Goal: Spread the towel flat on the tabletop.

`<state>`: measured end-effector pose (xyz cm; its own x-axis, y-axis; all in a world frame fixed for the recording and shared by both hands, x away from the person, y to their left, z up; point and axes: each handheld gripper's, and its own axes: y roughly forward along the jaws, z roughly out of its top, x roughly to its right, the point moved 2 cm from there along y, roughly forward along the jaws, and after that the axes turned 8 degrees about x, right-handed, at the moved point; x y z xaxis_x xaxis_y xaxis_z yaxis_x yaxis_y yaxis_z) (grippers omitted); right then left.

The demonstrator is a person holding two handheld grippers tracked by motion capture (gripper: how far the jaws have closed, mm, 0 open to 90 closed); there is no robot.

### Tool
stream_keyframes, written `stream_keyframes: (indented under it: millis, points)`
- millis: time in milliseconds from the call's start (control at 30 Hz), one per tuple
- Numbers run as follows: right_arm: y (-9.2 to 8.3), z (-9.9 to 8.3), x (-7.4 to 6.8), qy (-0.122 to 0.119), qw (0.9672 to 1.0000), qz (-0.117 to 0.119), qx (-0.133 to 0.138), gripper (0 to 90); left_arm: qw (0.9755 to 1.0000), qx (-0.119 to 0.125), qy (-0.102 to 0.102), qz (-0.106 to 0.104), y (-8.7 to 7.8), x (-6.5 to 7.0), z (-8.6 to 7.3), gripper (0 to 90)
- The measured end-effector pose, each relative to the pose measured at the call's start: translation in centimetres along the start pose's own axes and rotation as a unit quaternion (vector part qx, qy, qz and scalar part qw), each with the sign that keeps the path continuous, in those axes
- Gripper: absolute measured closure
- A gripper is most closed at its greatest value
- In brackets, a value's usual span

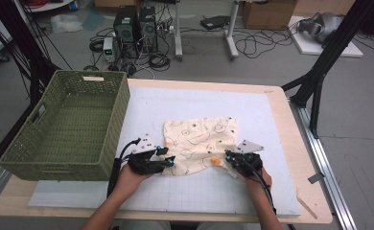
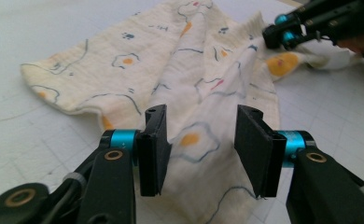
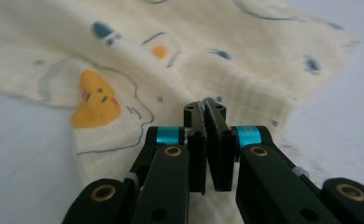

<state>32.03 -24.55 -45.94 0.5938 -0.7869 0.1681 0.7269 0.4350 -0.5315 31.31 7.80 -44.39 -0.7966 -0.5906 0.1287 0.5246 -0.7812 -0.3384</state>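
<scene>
Cloth (image 1: 199, 143) cream, egg-printed, rumpled; right gripper (image 3: 210, 108) fingers pinch its edge; left gripper (image 2: 203, 149) fingers apart

I work at a pale wooden table (image 1: 298, 143) covered by a white gridded mat (image 1: 194, 103), with a green woven basket (image 1: 70, 127) at its left edge. Beyond it the grey floor (image 1: 367, 110) carries two dark computer towers (image 1: 136, 24) amid tangled black cables (image 1: 252, 45), white desk legs (image 1: 231, 28), and cardboard boxes (image 1: 269, 13). Black frame struts (image 1: 326, 57) stand at my right.
</scene>
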Motion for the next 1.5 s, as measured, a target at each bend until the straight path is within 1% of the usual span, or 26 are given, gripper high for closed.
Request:
stream_keyframes:
  millis: [33,67,167,233,300,333,367,400,467,500,533,600,633,700,767,867,900,967,1033,1167,1267,1300,1367,1400,1467,1500]
  points:
    - [0.1,-0.2,0.4,-0.008,0.9998,-0.020,-0.004,87.2,1.0000,-0.003,0.002,-0.004,0.1,0.2,-0.1,59.2]
    - [0.2,-0.3,0.5,-0.017,0.9994,-0.028,-0.009,86.5,0.9999,-0.006,0.005,-0.007,0.3,0.3,-0.1,59.3]
    - [0.0,-0.3,0.7,-0.008,0.9995,-0.030,-0.002,74.9,0.9998,-0.013,0.010,-0.007,0.5,0.5,-0.3,58.6]
    - [-0.5,-0.2,0.8,0.002,0.9997,-0.022,0.011,70.1,0.9998,-0.018,0.011,-0.001,0.6,0.4,-0.5,56.7]
    - [-1.1,0.1,0.8,0.011,0.9994,-0.013,0.029,65.8,0.9997,-0.024,0.007,0.005,0.6,0.2,-0.7,53.9]
    - [-1.6,0.3,0.7,0.017,0.9990,0.000,0.042,64.6,0.9997,-0.024,0.005,0.005,0.7,0.2,-0.8,53.9]
    - [-1.9,0.5,0.6,0.019,0.9985,0.005,0.050,64.5,0.9995,-0.030,0.006,0.006,0.7,0.1,-0.9,54.0]
    - [-2.4,0.7,0.3,0.019,0.9980,0.016,0.059,64.3,0.9993,-0.037,0.008,0.007,0.8,0.1,-1.0,55.5]
    - [-2.9,0.9,-0.3,0.016,0.9969,0.038,0.067,64.3,0.9985,-0.053,0.013,0.011,1.1,0.3,-1.4,60.6]
    - [-3.0,0.9,-0.7,0.014,0.9958,0.057,0.070,64.3,0.9977,-0.063,0.020,0.015,1.3,0.4,-1.5,64.9]
    - [-3.0,0.9,-1.1,0.010,0.9950,0.073,0.068,64.4,0.9972,-0.067,0.026,0.020,1.4,0.5,-1.5,69.1]
    - [-2.4,0.8,-1.9,0.006,0.9933,0.102,0.055,64.0,0.9968,-0.071,0.027,0.023,1.4,0.5,-1.5,80.2]
    - [-2.0,0.6,-2.3,0.005,0.9917,0.120,0.048,64.0,0.9967,-0.073,0.026,0.024,1.4,0.5,-1.5,82.7]
    - [-1.2,0.3,-3.3,-0.003,0.9893,0.144,0.024,64.0,0.9962,-0.079,0.025,0.025,1.2,0.2,-1.6,84.0]
    - [-0.6,0.1,-3.9,-0.016,0.9883,0.151,0.007,65.4,0.9961,-0.080,0.020,0.030,0.8,-0.3,-1.5,84.3]
    - [-0.5,0.1,-3.7,0.003,0.9869,0.161,0.005,70.9,0.9963,-0.076,0.010,0.040,0.2,-1.1,-1.4,84.4]
    - [-0.5,0.1,-3.6,0.007,0.9869,0.161,0.002,75.1,0.9962,-0.075,0.009,0.042,0.0,-1.3,-1.4,84.4]
    - [-0.5,0.2,-3.6,0.010,0.9859,0.167,0.000,84.5,0.9964,-0.072,0.007,0.044,-0.2,-1.5,-1.2,84.4]
    - [-0.6,0.3,-3.9,0.001,0.9852,0.172,-0.004,86.7,0.9966,-0.069,0.004,0.044,-0.4,-1.6,-1.1,84.3]
    - [-0.8,0.4,-4.4,-0.001,0.9799,0.199,-0.014,87.2,0.9968,-0.069,-0.003,0.042,-0.6,-1.8,-1.2,83.7]
    - [-1.3,0.4,-5.0,-0.005,0.9733,0.229,-0.022,87.2,0.9970,-0.065,-0.012,0.038,-0.7,-1.8,-1.3,81.1]
    - [-1.5,0.4,-5.3,-0.006,0.9709,0.238,-0.025,87.2,0.9973,-0.062,-0.014,0.037,-0.8,-1.9,-1.2,78.5]
    - [-2.1,0.2,-5.8,-0.012,0.9668,0.253,-0.030,87.2,0.9974,-0.051,-0.028,0.043,-1.0,-2.2,-1.0,66.5]
    - [-2.4,0.1,-6.1,-0.015,0.9645,0.262,-0.031,87.2,0.9974,-0.043,-0.033,0.047,-1.2,-2.3,-0.9,62.6]
    - [-3.1,-0.3,-6.5,-0.017,0.9611,0.274,-0.035,87.2,0.9971,-0.030,-0.043,0.055,-1.5,-2.6,-0.7,54.1]
    - [-3.4,-0.4,-6.6,-0.018,0.9599,0.278,-0.035,87.2,0.9971,-0.021,-0.047,0.056,-1.8,-2.8,-0.5,53.2]
